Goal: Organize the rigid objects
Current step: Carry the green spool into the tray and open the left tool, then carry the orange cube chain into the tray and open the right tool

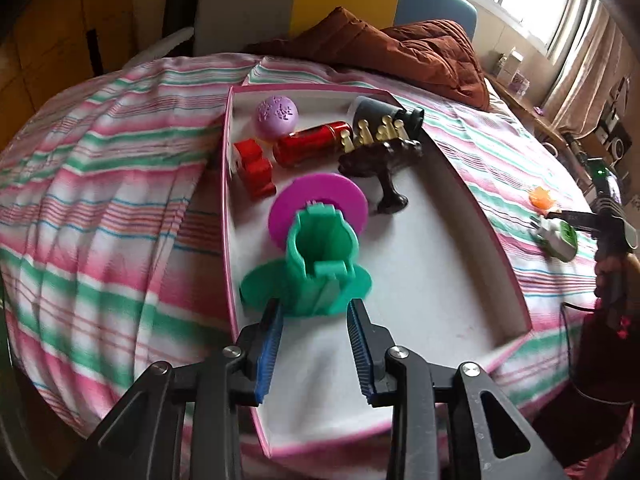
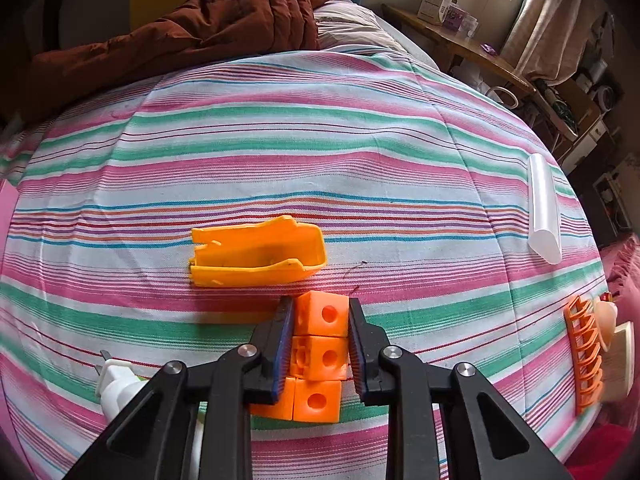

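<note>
While the left gripper (image 1: 314, 312) sits low over the near end of the pink-rimmed tray (image 1: 230, 184), its jaws stand part open with the green spool (image 1: 318, 268) just ahead of the tips. I see a gap at both pads, so I read it as let go, not gripped. Spool lies in the tray's near-left part, against the purple disc (image 1: 316, 204). Further in, toward the far end: red blocks (image 1: 254, 168), red can (image 1: 312, 144), purple ball (image 1: 276, 116), dark cup (image 1: 384, 116), brown stand (image 1: 384, 168).

My right gripper (image 2: 318, 328) is out on the striped bedspread (image 2: 320, 140), jaws narrow and clamped on the orange cube strip (image 2: 318, 356), pads on both sides of the top cubes. Orange scoop (image 2: 256, 250) lies just beyond it, white tube (image 2: 544, 208) near the right edge of the bed, orange grid piece (image 2: 586, 352) at the right edge.

Risks as I judge them:
- Spool is round and on its side; a nudge from my left tips on pulling out could roll it into the disc or the tray wall.
- Cube strip is held only at its far end; the snap joints may flex or pop on lift, dropping the near cubes.
- Soft bed under the tray: leaning on it could tilt it and slide the can and ball.
- White plug-like piece (image 2: 116, 380) sits beside my right gripper's left finger; could snag.
</note>
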Motion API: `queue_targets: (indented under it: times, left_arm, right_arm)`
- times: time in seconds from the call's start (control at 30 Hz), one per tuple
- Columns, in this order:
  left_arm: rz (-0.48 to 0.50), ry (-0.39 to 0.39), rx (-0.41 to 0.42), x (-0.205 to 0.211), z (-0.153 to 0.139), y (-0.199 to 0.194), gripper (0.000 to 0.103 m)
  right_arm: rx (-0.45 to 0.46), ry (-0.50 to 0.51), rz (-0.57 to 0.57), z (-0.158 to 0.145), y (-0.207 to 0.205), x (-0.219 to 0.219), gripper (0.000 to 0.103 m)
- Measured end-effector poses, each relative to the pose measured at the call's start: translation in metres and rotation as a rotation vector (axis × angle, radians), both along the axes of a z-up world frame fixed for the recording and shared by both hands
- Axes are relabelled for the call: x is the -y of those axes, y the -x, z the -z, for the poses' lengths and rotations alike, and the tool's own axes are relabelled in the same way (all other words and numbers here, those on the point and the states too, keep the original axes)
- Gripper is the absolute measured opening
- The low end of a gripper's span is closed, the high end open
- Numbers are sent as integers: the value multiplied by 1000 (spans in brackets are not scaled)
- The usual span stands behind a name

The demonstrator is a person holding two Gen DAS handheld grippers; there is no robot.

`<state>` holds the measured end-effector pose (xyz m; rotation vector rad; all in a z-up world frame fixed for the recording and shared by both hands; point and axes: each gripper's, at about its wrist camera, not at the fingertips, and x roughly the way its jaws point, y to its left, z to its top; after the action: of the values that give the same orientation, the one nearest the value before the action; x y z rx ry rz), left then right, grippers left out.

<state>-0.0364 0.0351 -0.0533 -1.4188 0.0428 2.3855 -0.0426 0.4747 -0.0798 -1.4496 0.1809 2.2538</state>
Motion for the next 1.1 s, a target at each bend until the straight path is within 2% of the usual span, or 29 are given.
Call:
queue_targets:
  times: [0.13, 0.37, 0.57, 0.77, 0.93, 1.1]
  left_arm:
    - [-1, 9, -18, 1, -6, -11, 33]
    - [-47, -4, -46, 13, -17, -13, 33]
    - [-57, 21, -70, 12, -19, -14, 33]
    - [-58, 50, -112, 12, -28, -15, 33]
    - [-59, 62, -114, 13, -28, -16, 33]
    - [-57, 66, -131, 14, -31, -19, 33]
  right_arm:
    - [-27, -5, 24, -7, -4, -4, 25]
    - [-183, -6, 5, -37, -12, 0, 20]
    - [-156, -22, 3, -32, -6, 1, 20]
    - [-232, -8, 34, -46, -14, -6, 20]
    - [-332, 64, 10, -63, -20, 1, 20]
    - [-379, 129, -92, -85, -22, 28, 20]
